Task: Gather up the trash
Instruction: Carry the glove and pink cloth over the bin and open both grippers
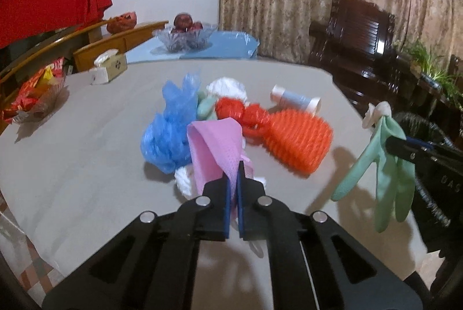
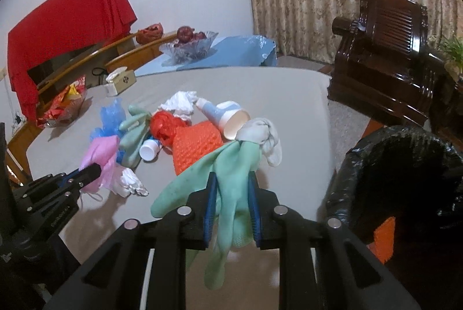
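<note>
Left wrist view: the left gripper (image 1: 235,165) is clamped tight on a fold of pink perforated cloth (image 1: 215,145) lying on the grey table (image 1: 86,153). Just ahead lie a crumpled blue plastic bag (image 1: 169,133) and an orange ribbed net sleeve (image 1: 295,142). Right wrist view: the right gripper (image 2: 233,180) pinches a pale green rubber glove (image 2: 228,165), lifted clear of the table, its fingers dangling. A black-lined trash bin (image 2: 405,165) stands to its right.
</note>
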`<state>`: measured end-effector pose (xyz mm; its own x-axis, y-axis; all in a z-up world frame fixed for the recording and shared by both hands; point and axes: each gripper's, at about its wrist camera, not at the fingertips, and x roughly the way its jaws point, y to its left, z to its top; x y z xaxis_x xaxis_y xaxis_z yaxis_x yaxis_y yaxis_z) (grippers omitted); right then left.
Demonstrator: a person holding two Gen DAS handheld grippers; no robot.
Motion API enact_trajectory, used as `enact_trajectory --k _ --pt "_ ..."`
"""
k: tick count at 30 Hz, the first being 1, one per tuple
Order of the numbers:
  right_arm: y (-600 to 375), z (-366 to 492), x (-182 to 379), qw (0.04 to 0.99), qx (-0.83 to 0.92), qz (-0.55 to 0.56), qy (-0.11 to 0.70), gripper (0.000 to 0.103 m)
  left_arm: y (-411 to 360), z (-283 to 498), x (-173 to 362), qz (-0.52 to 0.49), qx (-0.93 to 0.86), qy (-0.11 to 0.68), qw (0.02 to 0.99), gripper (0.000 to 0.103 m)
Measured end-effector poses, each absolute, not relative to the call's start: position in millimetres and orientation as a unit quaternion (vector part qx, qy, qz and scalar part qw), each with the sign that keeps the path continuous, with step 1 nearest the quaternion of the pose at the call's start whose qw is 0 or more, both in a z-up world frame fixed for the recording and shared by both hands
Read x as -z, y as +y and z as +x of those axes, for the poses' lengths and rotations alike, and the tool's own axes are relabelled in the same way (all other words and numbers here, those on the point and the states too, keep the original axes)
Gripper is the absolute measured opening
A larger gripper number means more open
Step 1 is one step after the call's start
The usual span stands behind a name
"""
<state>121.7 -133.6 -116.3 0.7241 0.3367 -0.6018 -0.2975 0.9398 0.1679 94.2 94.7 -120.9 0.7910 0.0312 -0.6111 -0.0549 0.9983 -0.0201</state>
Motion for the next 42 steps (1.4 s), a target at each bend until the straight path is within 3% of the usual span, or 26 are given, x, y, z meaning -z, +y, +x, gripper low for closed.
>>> enact_trajectory --k 24,42 --pt "-206 84 44 0.963 -0.111 0.047 0.243 0.021 15 91 52 -0.013 0.08 0.255 0.964 0.003" --pt "-326 57 58 0.964 0.026 0.056 0.257 0.021 -111 114 57 0.011 0.212 0.267 0.94 0.003"
